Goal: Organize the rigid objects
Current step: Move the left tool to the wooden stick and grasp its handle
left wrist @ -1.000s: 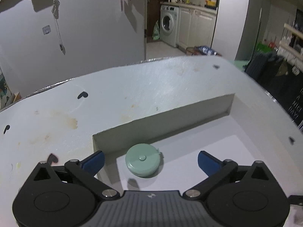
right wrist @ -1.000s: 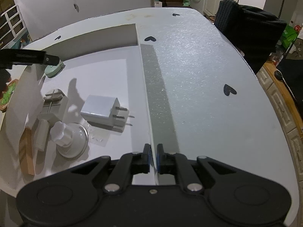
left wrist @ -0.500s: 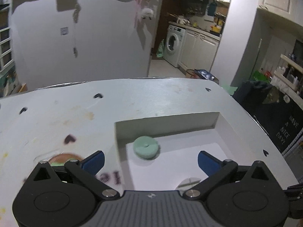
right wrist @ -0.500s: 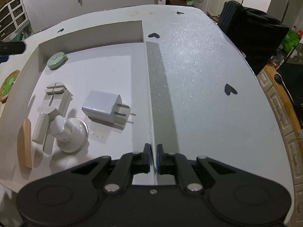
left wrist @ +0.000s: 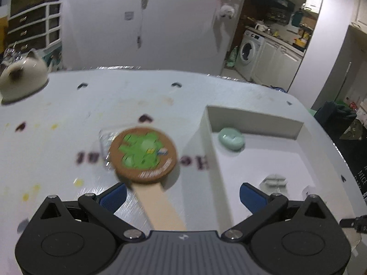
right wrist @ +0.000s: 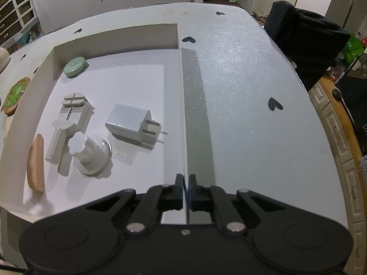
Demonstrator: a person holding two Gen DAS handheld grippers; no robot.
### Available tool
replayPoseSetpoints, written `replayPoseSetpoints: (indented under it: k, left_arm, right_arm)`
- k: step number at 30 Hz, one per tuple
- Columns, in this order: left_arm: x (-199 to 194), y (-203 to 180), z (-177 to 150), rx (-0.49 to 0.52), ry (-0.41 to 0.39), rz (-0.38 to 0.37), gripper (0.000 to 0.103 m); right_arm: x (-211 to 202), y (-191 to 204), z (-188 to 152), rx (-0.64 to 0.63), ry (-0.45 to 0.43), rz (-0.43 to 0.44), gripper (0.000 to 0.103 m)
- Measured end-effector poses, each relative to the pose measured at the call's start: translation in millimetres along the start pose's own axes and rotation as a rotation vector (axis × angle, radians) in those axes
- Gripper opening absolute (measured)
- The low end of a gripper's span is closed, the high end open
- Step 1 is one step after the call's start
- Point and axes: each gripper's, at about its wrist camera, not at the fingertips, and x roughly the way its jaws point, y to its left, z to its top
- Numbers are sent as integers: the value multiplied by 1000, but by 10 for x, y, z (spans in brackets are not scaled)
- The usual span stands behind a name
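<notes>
A shallow white box [right wrist: 183,105] lies on the grey table. It holds a green tape measure [right wrist: 75,66], a grey tool [right wrist: 71,114], a white plug charger [right wrist: 130,123], a clear suction knob [right wrist: 89,151] and a wooden piece [right wrist: 35,162]. My right gripper [right wrist: 186,183] is shut on the box's right wall. Left of the box lies a round brown paddle with a green clover [left wrist: 143,154], also seen in the right wrist view [right wrist: 15,96]. Its pale handle [left wrist: 160,208] runs back between the fingers of my open left gripper [left wrist: 183,197], untouched by the pads.
A cat-shaped ceramic piece [left wrist: 21,80] stands at the table's far left. A small clear plastic item [left wrist: 106,139] lies partly under the paddle. A dark garment on a chair [right wrist: 305,39] sits off the table's right edge.
My left gripper has swung left, from over the tape measure in the box to over the paddle on the table. The right gripper has stayed clamped on the box wall.
</notes>
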Motion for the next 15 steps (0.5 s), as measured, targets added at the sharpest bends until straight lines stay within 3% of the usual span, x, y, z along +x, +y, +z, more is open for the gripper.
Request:
replayPoseSetpoints:
  k: [8,15]
  left_arm:
    - [63,144,-223,-35,58,44,103]
    - [244,206,-178,-82,78,82,103]
  right_arm:
    - [92,-32,-39,9,17,12,6]
    - [89,-14,-41,5,22,1,6]
